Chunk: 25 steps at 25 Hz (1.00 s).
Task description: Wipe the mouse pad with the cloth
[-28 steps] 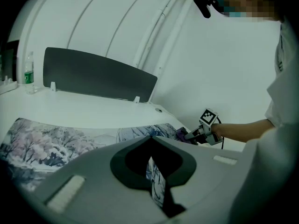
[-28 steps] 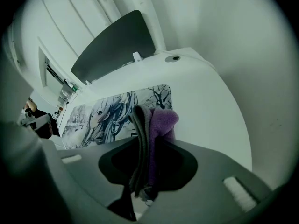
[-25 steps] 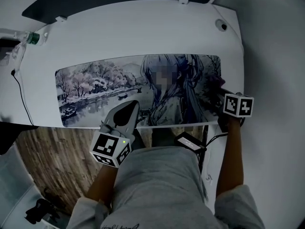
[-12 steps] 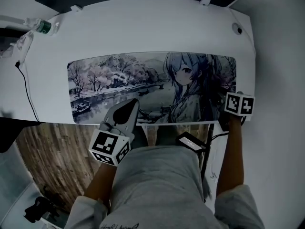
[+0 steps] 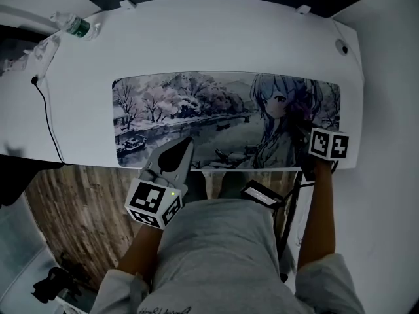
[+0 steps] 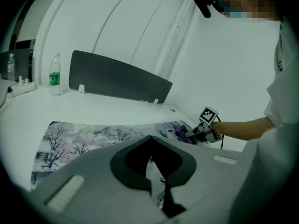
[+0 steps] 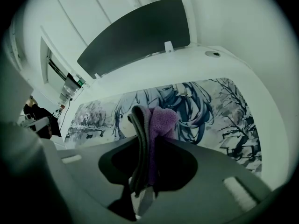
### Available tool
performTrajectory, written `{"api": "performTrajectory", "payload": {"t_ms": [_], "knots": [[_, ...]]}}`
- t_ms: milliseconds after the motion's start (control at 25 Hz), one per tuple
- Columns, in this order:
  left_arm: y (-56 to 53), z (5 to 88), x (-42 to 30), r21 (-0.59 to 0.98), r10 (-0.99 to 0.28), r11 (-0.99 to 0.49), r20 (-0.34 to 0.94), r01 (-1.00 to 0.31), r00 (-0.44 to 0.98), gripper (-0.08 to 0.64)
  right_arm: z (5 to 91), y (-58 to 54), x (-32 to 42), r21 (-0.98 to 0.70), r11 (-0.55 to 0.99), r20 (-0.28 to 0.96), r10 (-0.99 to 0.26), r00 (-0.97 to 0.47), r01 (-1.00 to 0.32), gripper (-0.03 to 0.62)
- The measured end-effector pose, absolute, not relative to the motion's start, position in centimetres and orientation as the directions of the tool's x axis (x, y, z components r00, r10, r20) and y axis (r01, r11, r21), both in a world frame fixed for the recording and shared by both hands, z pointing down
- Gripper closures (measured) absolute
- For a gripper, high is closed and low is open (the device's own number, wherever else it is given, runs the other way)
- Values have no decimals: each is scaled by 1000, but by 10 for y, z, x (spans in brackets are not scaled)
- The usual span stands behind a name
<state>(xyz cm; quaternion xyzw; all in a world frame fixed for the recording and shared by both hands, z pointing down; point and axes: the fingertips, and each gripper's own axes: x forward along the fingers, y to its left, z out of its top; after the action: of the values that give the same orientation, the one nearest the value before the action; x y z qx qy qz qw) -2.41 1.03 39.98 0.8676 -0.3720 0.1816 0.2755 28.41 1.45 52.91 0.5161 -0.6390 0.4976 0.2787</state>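
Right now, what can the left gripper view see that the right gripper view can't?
Only the left gripper view shows the left gripper with its own jaws together and empty, plus the right gripper and the arm holding it. Only the right gripper view shows its jaws shut on the purple cloth. Both show the illustrated mouse pad, the white desk and the dark panel behind it.
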Motion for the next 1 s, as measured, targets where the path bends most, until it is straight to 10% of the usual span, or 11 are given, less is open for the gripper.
{"api": "performTrajectory", "payload": {"t_ms": [1000], "knots": [[3, 409, -198, 346, -601, -504, 516, -791, 610, 548, 530, -17, 122, -320, 42, 876, -366, -313, -946, 497]]}}
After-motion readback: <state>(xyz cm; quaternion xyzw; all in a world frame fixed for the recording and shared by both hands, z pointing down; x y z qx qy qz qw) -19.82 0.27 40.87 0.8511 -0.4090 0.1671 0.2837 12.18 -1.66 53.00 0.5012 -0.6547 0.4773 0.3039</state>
